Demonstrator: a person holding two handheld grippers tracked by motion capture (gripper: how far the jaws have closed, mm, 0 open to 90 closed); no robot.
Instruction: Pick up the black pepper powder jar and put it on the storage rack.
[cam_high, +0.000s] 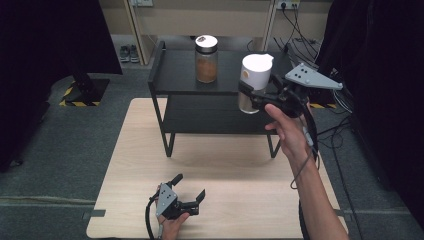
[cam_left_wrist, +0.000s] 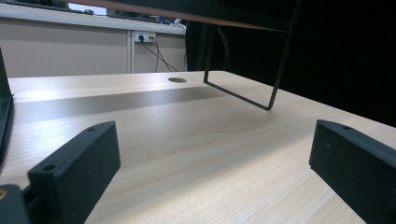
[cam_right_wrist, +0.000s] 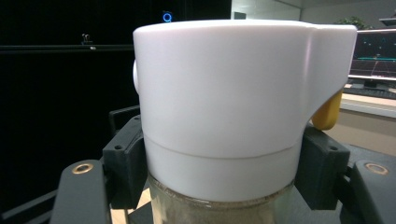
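— Two jars: one with a white lid (cam_high: 255, 82) is clamped in my right gripper (cam_high: 250, 95), off the black shelf's (cam_high: 175, 80) right front.
— The left gripper (cam_high: 192, 192)?
— Wide open, empty, before that shelf.

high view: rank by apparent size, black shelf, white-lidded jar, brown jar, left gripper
1. black shelf
2. white-lidded jar, held in the right gripper
3. left gripper and brown jar: look alike, and the gripper sits nearer the camera, so unranked.
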